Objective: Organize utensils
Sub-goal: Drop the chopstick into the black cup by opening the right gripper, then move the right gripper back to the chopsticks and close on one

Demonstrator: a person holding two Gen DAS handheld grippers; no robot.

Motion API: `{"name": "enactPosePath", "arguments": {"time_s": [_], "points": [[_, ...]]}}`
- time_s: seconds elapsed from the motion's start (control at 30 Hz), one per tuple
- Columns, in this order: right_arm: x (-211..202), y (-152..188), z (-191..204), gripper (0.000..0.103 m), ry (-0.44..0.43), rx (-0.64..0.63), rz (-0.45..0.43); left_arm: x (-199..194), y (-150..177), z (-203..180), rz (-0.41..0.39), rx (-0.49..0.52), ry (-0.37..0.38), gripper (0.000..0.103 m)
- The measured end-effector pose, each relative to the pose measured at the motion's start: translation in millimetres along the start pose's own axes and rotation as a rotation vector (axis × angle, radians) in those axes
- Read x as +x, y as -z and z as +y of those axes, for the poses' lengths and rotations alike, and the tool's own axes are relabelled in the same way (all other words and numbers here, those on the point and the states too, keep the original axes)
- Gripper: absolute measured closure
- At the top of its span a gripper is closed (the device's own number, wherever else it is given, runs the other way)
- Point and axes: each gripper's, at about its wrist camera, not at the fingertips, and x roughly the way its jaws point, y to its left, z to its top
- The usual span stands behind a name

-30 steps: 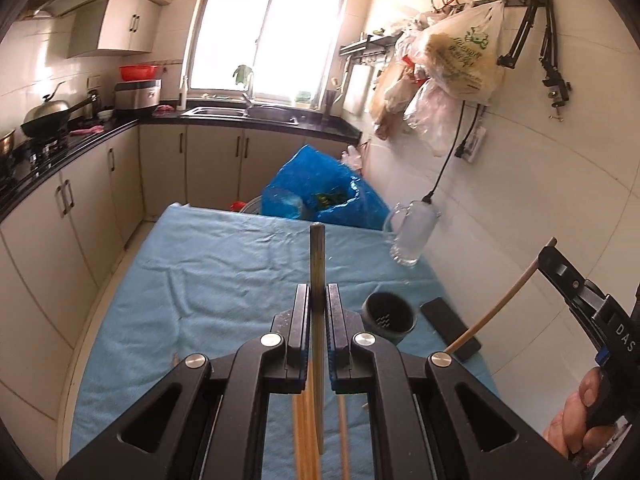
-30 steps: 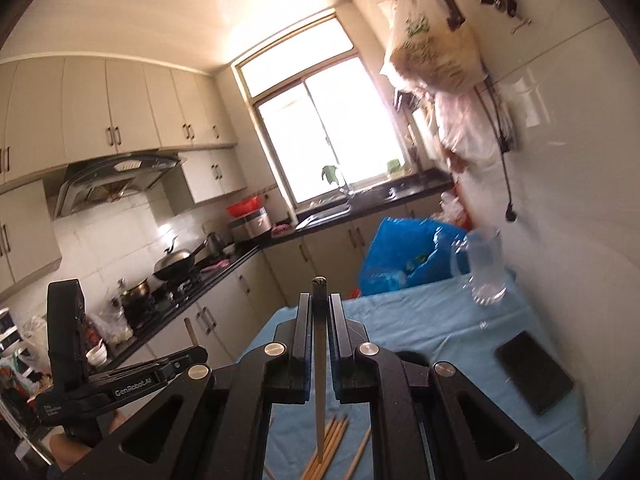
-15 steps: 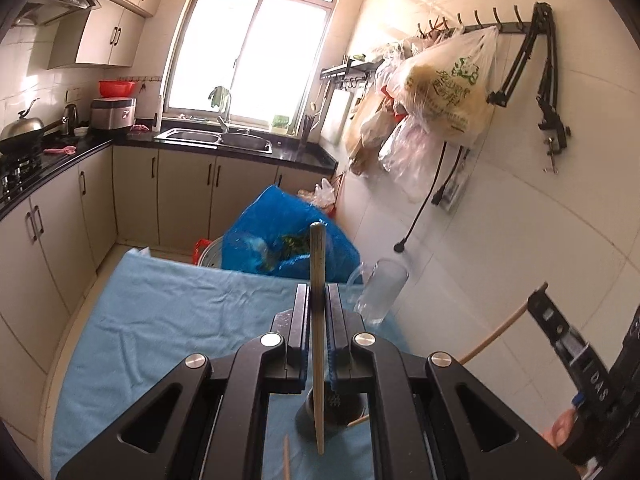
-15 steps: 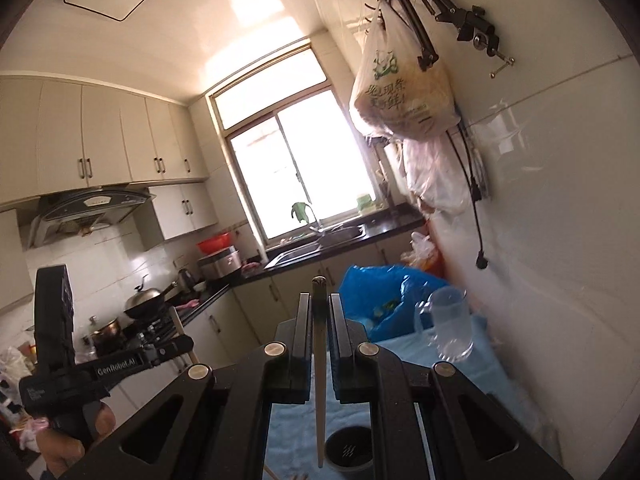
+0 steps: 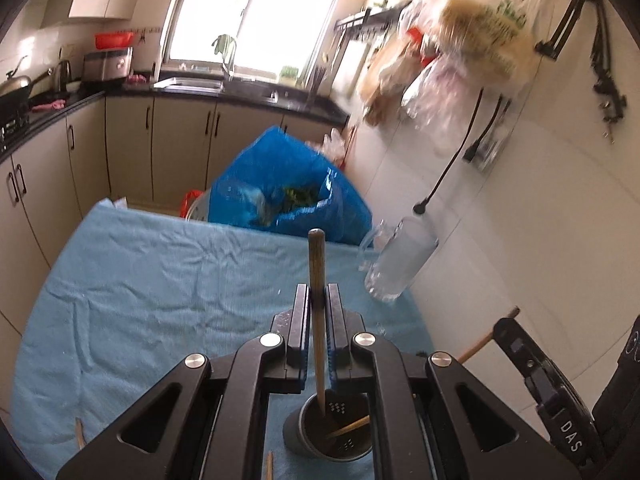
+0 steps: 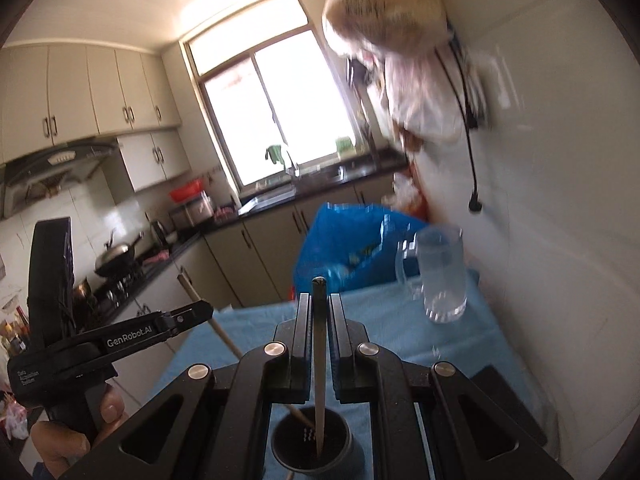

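Note:
My left gripper (image 5: 317, 300) is shut on a wooden chopstick (image 5: 317, 280) held upright, its lower tip inside the dark utensil cup (image 5: 326, 434) on the blue tablecloth. My right gripper (image 6: 319, 312) is shut on a second chopstick (image 6: 319, 344), also upright with its tip down in the same cup (image 6: 310, 442). In the left wrist view the right gripper's chopstick (image 5: 486, 340) slants into the cup from the right. In the right wrist view the left gripper (image 6: 192, 314) and its chopstick (image 6: 224, 338) come in from the left.
A clear glass mug (image 5: 400, 266) stands beyond the cup near the white wall. A blue bag (image 5: 288, 192) sits past the table's far edge. A dark flat object (image 6: 516, 404) lies right of the cup. Loose chopsticks (image 5: 79, 432) lie on the cloth (image 5: 160, 280) near me.
Both grippers have tilted downward over the cup, and both chopstick tips now reach down into it. The cup has come close under the jaws in both views.

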Motion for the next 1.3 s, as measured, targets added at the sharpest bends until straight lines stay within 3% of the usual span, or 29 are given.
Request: {"name": "enactPosePath", "arguments": {"time_s": [0.17, 0.23, 0.27, 0.43, 0.5, 0.57, 0.63, 0.7, 0.97, 1.3], "points": [[17, 10, -10, 0.092, -0.002, 0.030, 0.060, 5, 9, 6, 0.030, 0.004, -0.015, 0.093], [16, 11, -12, 0.080, 0.004, 0.039, 0.058, 3, 9, 8, 0.035, -0.004, -0.013, 0.079], [14, 10, -13, 0.076, 0.007, 0.042, 0.054, 1, 10, 8, 0.029, -0.007, -0.016, 0.066], [-13, 7, -13, 0.047, 0.034, 0.042, -0.013, -21, 10, 10, -0.011, 0.001, -0.027, 0.057], [-26, 7, -13, 0.039, 0.045, 0.043, -0.032, -34, 12, 14, -0.031, -0.006, -0.045, 0.037], [-39, 10, -10, 0.029, 0.074, 0.030, -0.055, -51, 19, 23, -0.061, -0.009, -0.084, 0.026], [-51, 18, -7, 0.019, 0.103, 0.008, -0.076, -66, 28, 33, -0.083, -0.009, -0.121, 0.024], [-61, 29, -3, 0.019, 0.114, -0.017, -0.074, -82, 43, 49, -0.090, -0.012, -0.176, 0.018], [-71, 78, 28, 0.019, 0.059, -0.093, 0.021, -114, 104, 120, -0.017, -0.059, -0.349, 0.017], [-44, 126, 94, 0.019, -0.033, -0.226, 0.188, -119, 167, 199, 0.111, -0.182, -0.407, 0.017]]}}
